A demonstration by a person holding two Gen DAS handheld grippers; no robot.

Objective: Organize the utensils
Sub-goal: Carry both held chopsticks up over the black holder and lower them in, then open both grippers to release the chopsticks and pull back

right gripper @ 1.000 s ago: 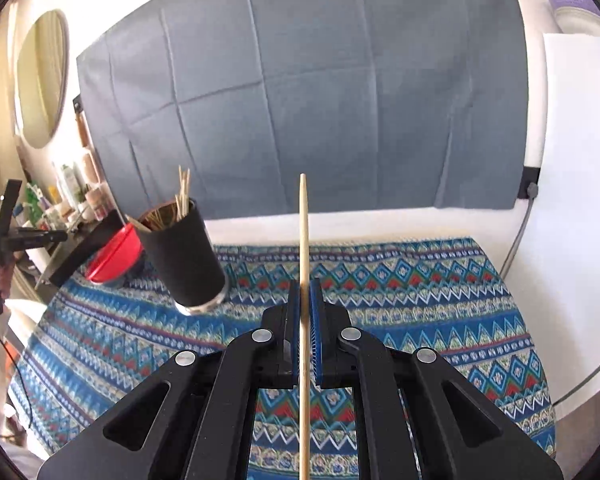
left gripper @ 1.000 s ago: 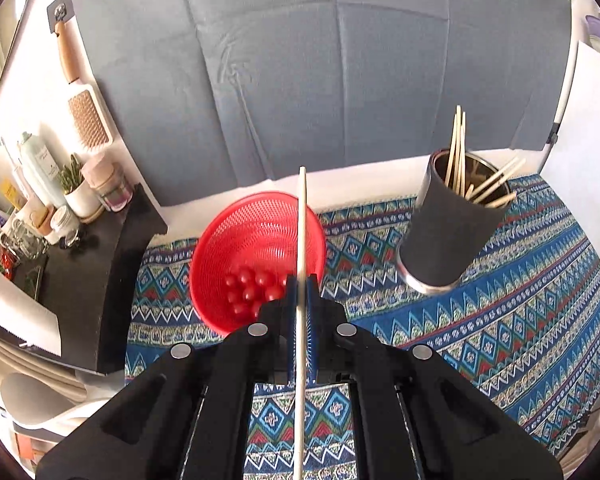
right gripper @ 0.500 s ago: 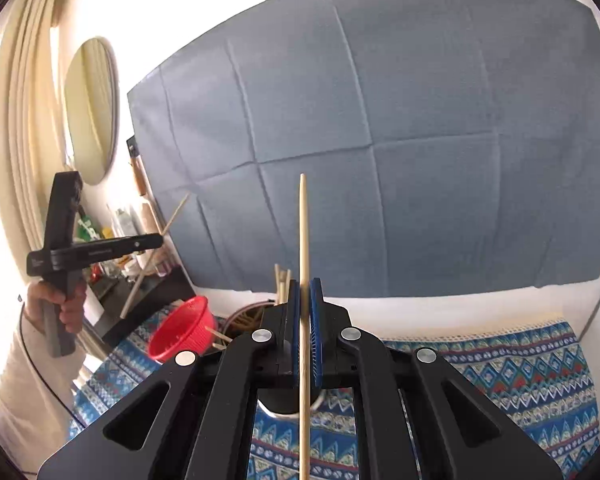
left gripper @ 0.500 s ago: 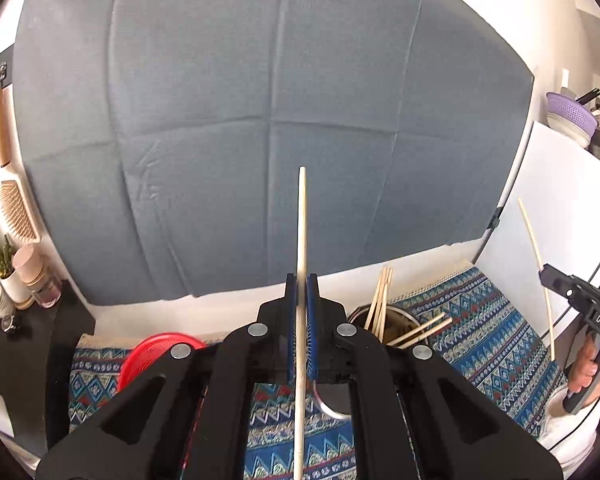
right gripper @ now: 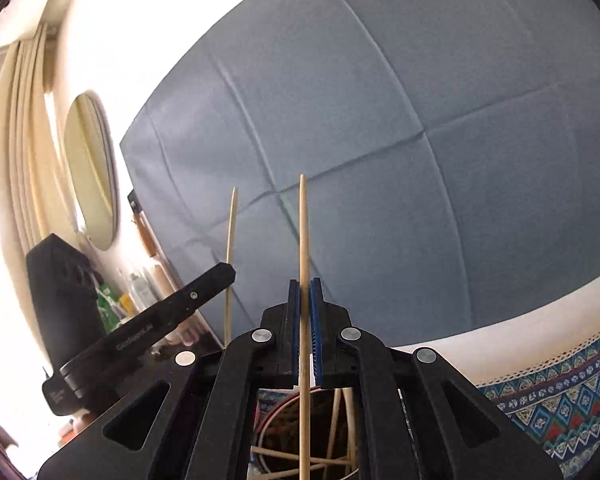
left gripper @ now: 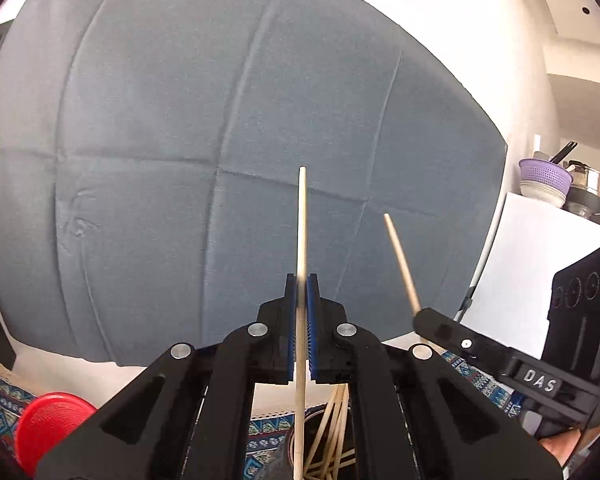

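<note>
In the left wrist view my left gripper (left gripper: pixel 301 280) is shut on a pale wooden chopstick (left gripper: pixel 302 220) that stands upright through the jaws. Just below it is the dark utensil holder (left gripper: pixel 290 446), with several chopsticks (left gripper: pixel 332 412) leaning inside. My right gripper (left gripper: pixel 424 316) comes in from the right with its own chopstick (left gripper: pixel 400 256). In the right wrist view my right gripper (right gripper: pixel 305 284) is shut on an upright chopstick (right gripper: pixel 302 232) over the holder's rim (right gripper: pixel 272 416). The left gripper (right gripper: pixel 224 272) and its chopstick (right gripper: pixel 231 248) are close on the left.
A red colander (left gripper: pixel 48 420) sits at the lower left on the patterned blue tablecloth (right gripper: pixel 560 400). A grey-blue cloth (left gripper: pixel 220 140) hangs behind. A purple colander (left gripper: pixel 544 176) tops a white cabinet on the right. A round mirror (right gripper: pixel 92 168) and bottles (right gripper: pixel 136 292) are on the left.
Both grippers have swung in toward the holder, each still shut on its chopstick. They now stand side by side over it. The table has mostly dropped out of view.
</note>
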